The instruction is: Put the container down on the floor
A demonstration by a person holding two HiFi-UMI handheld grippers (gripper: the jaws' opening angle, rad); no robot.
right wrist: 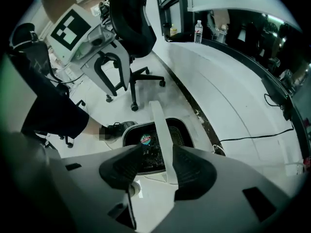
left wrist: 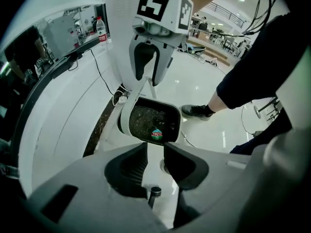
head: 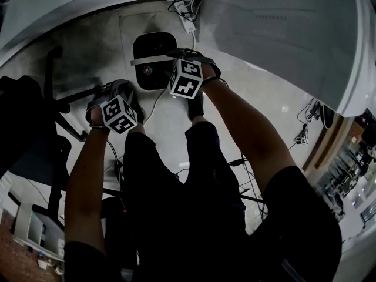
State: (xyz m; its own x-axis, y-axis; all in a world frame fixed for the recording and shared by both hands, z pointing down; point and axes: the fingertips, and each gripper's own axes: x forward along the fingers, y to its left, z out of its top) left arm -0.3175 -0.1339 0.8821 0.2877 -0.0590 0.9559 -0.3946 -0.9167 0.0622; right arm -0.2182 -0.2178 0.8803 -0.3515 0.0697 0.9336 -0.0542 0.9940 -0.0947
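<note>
Two units logged | left hand-held gripper [left wrist: 155, 152]: jaws narrowly parted, nothing held | right hand-held gripper [right wrist: 158, 152]: jaws spread, white handle [right wrist: 162, 125] stood between, unclamped | container [head: 154, 60]: set on floor [head: 264, 98].

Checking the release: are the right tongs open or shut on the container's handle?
Open: the right tongs straddle the white handle with a visible gap on one side, not clamping it.
</note>
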